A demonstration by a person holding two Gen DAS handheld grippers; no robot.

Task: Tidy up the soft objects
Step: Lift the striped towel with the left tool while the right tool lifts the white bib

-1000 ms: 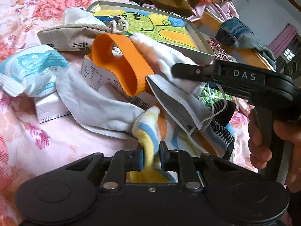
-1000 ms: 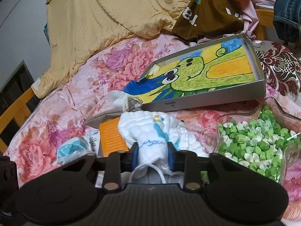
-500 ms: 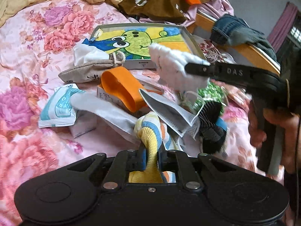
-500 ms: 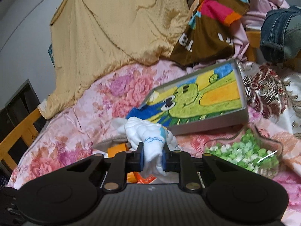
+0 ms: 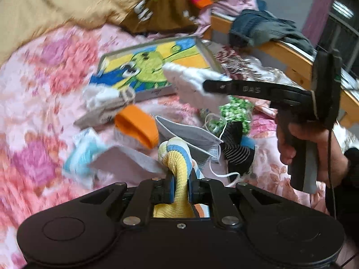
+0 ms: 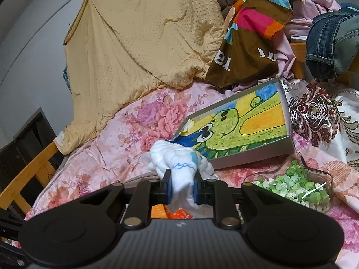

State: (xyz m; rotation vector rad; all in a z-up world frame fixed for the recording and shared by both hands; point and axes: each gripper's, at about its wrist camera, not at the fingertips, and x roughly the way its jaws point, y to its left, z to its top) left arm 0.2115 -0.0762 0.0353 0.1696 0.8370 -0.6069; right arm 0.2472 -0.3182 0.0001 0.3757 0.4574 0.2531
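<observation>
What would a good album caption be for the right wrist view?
Right hand-held gripper clamps a white cloth above a floral bedspread, near a boxed frog drawing.

Motion-blurred floral bedspread (image 5: 33, 116) and packets (image 5: 83, 154); yellow sock's (image 5: 177, 179) lower end behind left gripper (image 5: 180, 186).

The yellow striped sock (image 5: 177, 168) has been lifted off the bed (image 5: 33, 116) in the left gripper (image 5: 180, 186), and the clutter below is now seen from higher up. The white cloth (image 6: 179, 168) has been raised a little by the right gripper (image 6: 182, 189) and pinched tighter. Through the blur, the face mask (image 5: 190, 139) appears dragged slightly aside.
</observation>
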